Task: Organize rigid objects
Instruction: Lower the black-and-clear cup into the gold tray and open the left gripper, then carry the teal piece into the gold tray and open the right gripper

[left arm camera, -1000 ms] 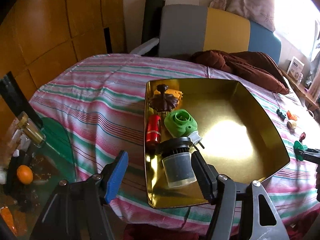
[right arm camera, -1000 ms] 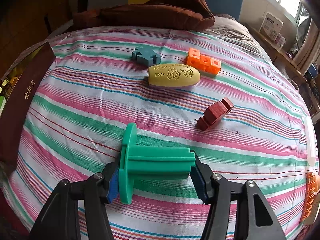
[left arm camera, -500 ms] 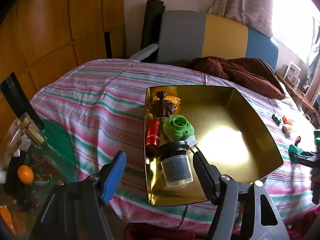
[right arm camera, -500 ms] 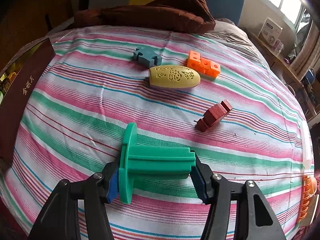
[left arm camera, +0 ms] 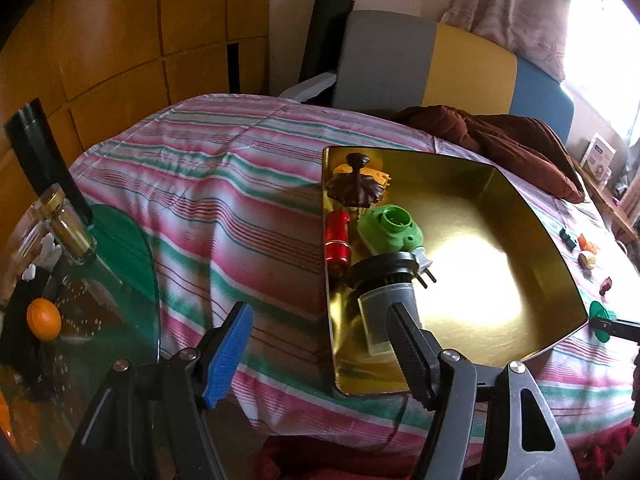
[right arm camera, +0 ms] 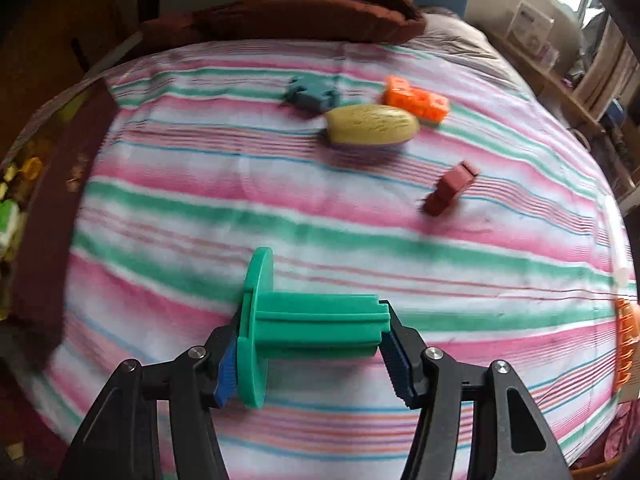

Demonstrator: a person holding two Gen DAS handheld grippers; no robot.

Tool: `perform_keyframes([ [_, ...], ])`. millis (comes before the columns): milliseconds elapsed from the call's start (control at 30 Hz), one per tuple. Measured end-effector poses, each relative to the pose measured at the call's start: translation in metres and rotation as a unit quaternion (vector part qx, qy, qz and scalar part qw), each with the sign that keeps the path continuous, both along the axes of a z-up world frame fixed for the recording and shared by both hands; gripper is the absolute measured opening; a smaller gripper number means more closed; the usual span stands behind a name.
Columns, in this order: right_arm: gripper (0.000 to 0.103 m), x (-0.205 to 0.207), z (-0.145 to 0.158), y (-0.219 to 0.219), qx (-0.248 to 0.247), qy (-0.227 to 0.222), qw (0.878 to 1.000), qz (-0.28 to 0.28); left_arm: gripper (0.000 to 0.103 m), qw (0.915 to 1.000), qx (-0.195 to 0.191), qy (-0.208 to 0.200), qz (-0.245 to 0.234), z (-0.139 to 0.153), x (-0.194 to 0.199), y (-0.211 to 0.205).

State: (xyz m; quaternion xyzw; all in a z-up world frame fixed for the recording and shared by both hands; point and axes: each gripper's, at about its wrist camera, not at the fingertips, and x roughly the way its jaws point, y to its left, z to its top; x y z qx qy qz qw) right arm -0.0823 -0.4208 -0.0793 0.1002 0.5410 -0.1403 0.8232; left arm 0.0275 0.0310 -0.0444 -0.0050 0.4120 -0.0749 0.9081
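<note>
A gold tray (left arm camera: 520,216) lies on the striped bedspread and holds a brown ornament (left arm camera: 354,190), a red cylinder (left arm camera: 338,240), a green socket part (left arm camera: 390,232) and a black-lidded clear jar (left arm camera: 380,292). My left gripper (left arm camera: 320,348) hangs open over the tray's near left corner, nothing between its fingers; the jar lies just beyond the right finger. My right gripper (right arm camera: 312,360) is shut on a green spool (right arm camera: 312,320), held end to end above the bedspread. The spool (left arm camera: 600,314) also shows past the tray's right corner.
A teal piece (right arm camera: 312,94), orange blocks (right arm camera: 416,100), a yellow oval (right arm camera: 372,124) and a dark red block (right arm camera: 450,188) lie on the bedspread beyond the spool. A brown blanket (right arm camera: 304,16) lies at the far end. A glass side table (left arm camera: 80,320) with a bottle stands left.
My left gripper has drifted left and back, so the tray now sits further right in its view. My right gripper has shifted with the spool still held, and its view is blurred.
</note>
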Motion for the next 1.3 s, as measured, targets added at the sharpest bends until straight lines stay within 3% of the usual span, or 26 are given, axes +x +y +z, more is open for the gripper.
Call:
perform_keyframes([
  [300, 0.06, 0.015, 0.071, 0.055, -0.005, -0.095, 0.994, 0.054, 0.07, 0.9998, -0.006, 0.0, 0.02, -0.003, 0.004, 0.015],
  [500, 0.06, 0.041, 0.118, 0.131, 0.003, -0.16, 0.976, 0.146, 0.07, 0.9991, -0.01, -0.002, 0.041, -0.001, 0.007, 0.027],
  [700, 0.06, 0.074, 0.099, 0.212, 0.022, -0.145, 0.961, 0.235, 0.07, 0.9987, -0.011, -0.001, 0.05, -0.002, 0.008, 0.034],
  [1000, 0.06, 0.11, 0.031, 0.295, 0.049, -0.038, 0.952, 0.301, 0.07, 0.9987, -0.008, 0.008, 0.051, -0.009, 0.009, 0.035],
  [1100, 0.06, 0.107, 0.016, 0.31, 0.051, -0.018, 0.947, 0.315, 0.07, 0.9987, -0.008, 0.008, 0.05, -0.009, 0.009, 0.035],
  [1300, 0.063, 0.095, 0.02, 0.316, 0.078, -0.028, 0.939, 0.334, 0.07, 0.9986, -0.008, 0.009, 0.052, -0.009, 0.009, 0.035],
])
